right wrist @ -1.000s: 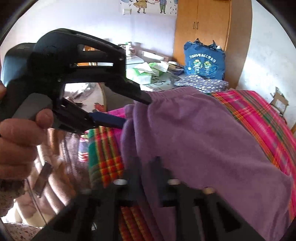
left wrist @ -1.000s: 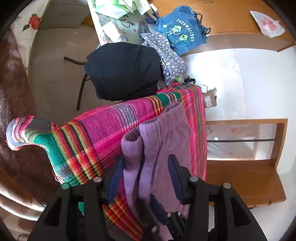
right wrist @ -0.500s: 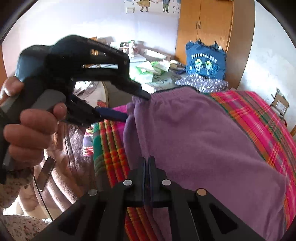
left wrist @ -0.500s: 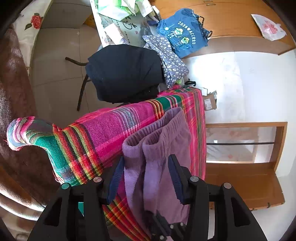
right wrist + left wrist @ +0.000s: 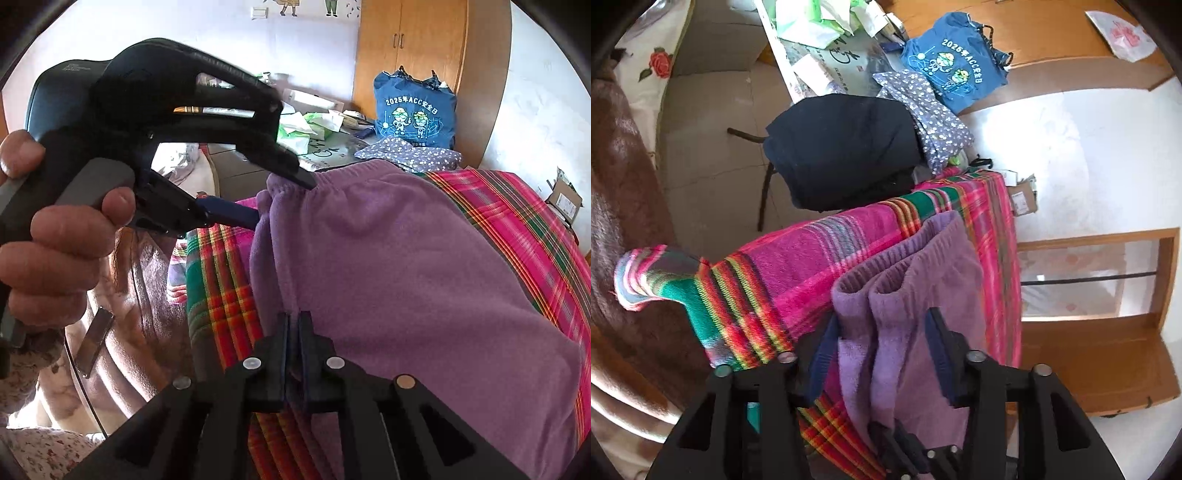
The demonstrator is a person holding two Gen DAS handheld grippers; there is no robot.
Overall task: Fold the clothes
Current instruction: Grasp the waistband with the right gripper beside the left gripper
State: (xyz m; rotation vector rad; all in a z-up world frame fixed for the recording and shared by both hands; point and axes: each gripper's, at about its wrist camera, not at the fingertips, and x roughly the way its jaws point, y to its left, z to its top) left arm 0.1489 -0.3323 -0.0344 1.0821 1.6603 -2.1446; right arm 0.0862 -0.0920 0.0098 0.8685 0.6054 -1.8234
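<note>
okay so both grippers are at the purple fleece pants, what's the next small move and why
Probably close the left gripper on the elastic waistband of the purple fleece pants. Its jaws straddle that bunched edge but stand open, while the right gripper is already shut on the fabric edge lower down.

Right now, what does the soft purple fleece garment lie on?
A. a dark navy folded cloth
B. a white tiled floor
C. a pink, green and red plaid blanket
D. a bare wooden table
C: the soft purple fleece garment lies on the pink, green and red plaid blanket, whose stripes show beside and beneath it in both views.
</note>
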